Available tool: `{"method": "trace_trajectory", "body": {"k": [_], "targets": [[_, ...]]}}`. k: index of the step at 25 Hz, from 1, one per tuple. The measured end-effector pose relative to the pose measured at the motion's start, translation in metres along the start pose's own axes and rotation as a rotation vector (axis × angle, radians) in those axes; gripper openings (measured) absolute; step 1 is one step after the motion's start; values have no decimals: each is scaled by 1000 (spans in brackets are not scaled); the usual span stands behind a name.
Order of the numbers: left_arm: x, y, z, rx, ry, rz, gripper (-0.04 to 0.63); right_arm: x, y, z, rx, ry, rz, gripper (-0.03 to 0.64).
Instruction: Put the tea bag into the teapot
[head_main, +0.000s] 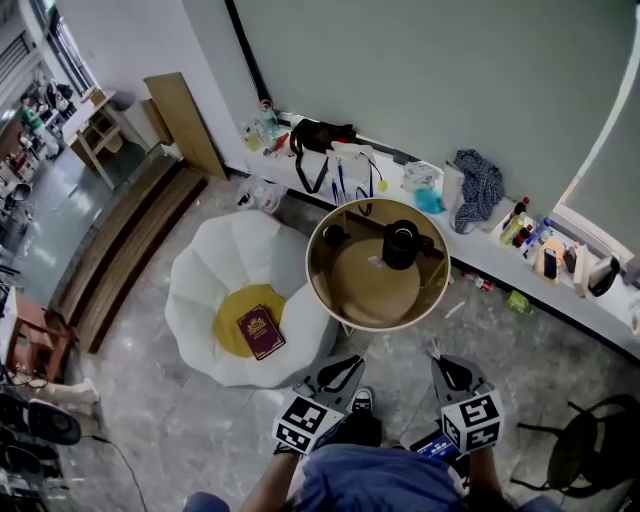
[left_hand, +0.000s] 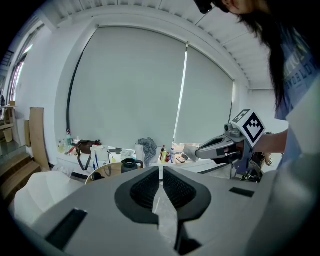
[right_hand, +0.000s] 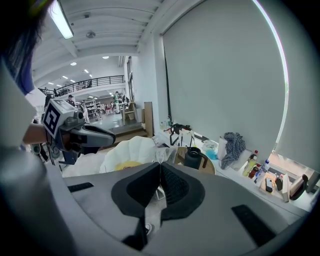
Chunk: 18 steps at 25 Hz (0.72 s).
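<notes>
A black teapot (head_main: 400, 243) stands on the round wooden table (head_main: 365, 295), toward its far side. It also shows in the left gripper view as teapot (left_hand: 129, 164) and in the right gripper view as teapot (right_hand: 192, 157). A small pale scrap (head_main: 375, 262) lies beside it, too small to identify. A small dark item (head_main: 334, 236) sits at the table's left. My left gripper (head_main: 347, 361) and right gripper (head_main: 442, 361) are held near my body, short of the table's near edge. Both are shut with nothing between the jaws.
A white petal-shaped chair (head_main: 205, 300) with a yellow cushion and a maroon book (head_main: 260, 331) stands left of the table. A low ledge (head_main: 480, 250) along the wall carries bags, a cloth and several bottles. A dark chair (head_main: 590, 450) is at the lower right.
</notes>
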<state>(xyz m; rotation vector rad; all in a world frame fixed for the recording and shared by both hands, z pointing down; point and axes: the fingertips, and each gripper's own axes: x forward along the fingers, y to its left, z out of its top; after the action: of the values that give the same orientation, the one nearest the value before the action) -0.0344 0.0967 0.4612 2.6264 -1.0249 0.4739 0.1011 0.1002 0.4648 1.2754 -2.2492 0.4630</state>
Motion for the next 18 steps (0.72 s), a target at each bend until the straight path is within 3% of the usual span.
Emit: {"method": "trace_trajectory", "body": {"k": [8, 18], "targets": [[8, 41, -4, 27, 16, -55, 20, 25, -3, 25, 10, -13, -77, 18], [18, 44, 4, -10, -21, -98, 20, 26, -4, 31, -10, 16, -116, 18]]}}
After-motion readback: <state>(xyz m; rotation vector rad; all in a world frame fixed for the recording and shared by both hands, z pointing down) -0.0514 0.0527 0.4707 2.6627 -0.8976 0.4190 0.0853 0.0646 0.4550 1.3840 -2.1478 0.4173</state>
